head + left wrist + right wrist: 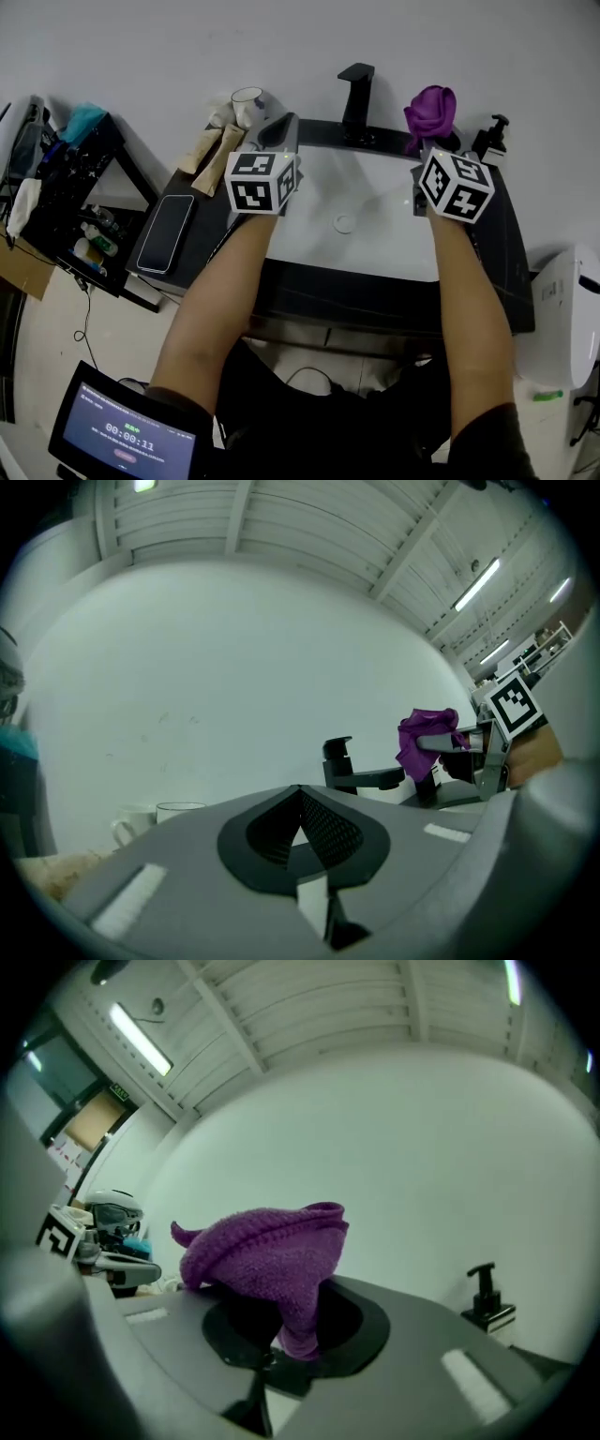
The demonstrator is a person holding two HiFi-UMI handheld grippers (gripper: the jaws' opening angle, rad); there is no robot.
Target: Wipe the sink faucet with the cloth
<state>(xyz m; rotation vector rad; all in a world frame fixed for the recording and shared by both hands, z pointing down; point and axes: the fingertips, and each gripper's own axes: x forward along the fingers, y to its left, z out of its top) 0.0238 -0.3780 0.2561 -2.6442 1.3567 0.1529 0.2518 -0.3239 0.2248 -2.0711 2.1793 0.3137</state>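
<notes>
One dark desk (512, 267), smooth and stone-like with a faint sheen, carries a white rectangular sink (375, 187) of glossy finish with a round drain at its centre.

Screen (127, 433), at lower left in the head view: flat, dark-framed, blue display. It shows a timer reading 00:00:11; the smaller print on it is too small to read.

Left gripper (284, 131): grey matte body and a cube faced with black-and-white square markers. It is held over the back left edge of the sink. In the left gripper view its fingers (323, 822), ribbed on the inner faces, meet at the tips with nothing between them.

Right gripper (433, 145): same build and same marker cube. It is held over the back right corner of the desk. In the right gripper view its fingers are closed on the lower end of the cloth (267, 1265).

Phone (166, 232): flat black slab with rounded corners, lying on the left part of the desk.

Faucet (356, 94): matte black and square in section, an upright block with a straight spout, at the middle of the sink's back edge.

Cloth (430, 111): purple, soft looped knit, bunched into a loose crest above the right gripper. It is raised to the right of the faucet and apart from it.

Soap dispenser (489, 141): black pump bottle at the back right corner, just beside the cloth. No label is readable.

Mug (248, 98): white, glazed, round, at the back left.
</notes>
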